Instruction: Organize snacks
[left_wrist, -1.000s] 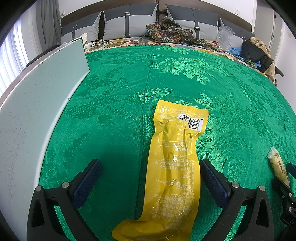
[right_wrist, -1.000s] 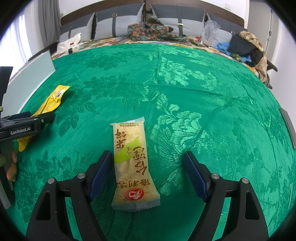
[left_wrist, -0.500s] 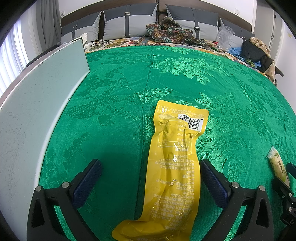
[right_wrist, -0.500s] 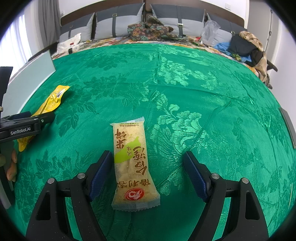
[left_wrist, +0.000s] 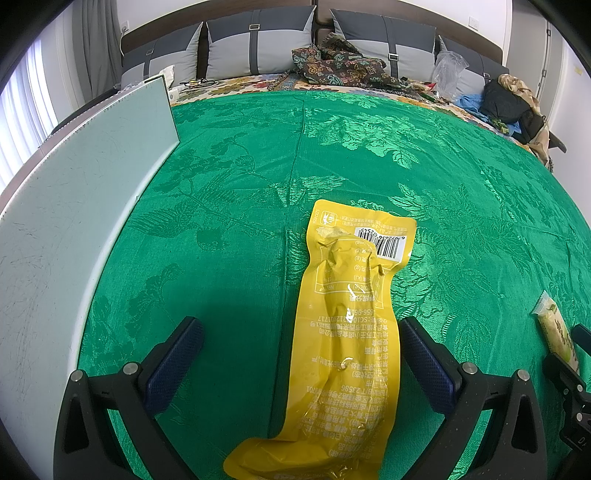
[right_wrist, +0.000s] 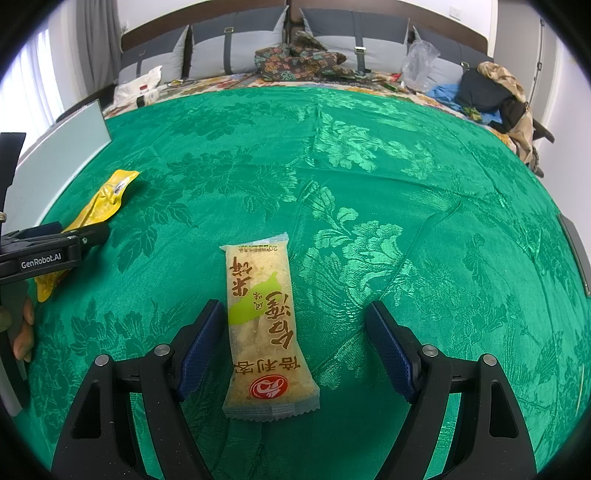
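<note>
A long yellow snack packet (left_wrist: 343, 339) lies flat on the green cloth, barcode end away from me. My left gripper (left_wrist: 301, 354) is open, its fingers on either side of the packet, not touching it. A pale rice-cracker packet (right_wrist: 264, 325) with red and green print lies on the cloth. My right gripper (right_wrist: 295, 332) is open around it, the left finger (right_wrist: 201, 347) close to its edge. The yellow packet (right_wrist: 99, 206) and left gripper (right_wrist: 55, 247) show at the left of the right wrist view. The rice-cracker packet (left_wrist: 557, 332) shows at the right of the left wrist view.
A pale grey-green board (left_wrist: 74, 206) stands along the cloth's left edge. The green patterned cloth (right_wrist: 369, 184) covers a bed. Pillows (left_wrist: 258, 48), patterned fabric (left_wrist: 340, 66), a plastic bag (left_wrist: 448, 74) and clothes (left_wrist: 509, 103) lie at the far end.
</note>
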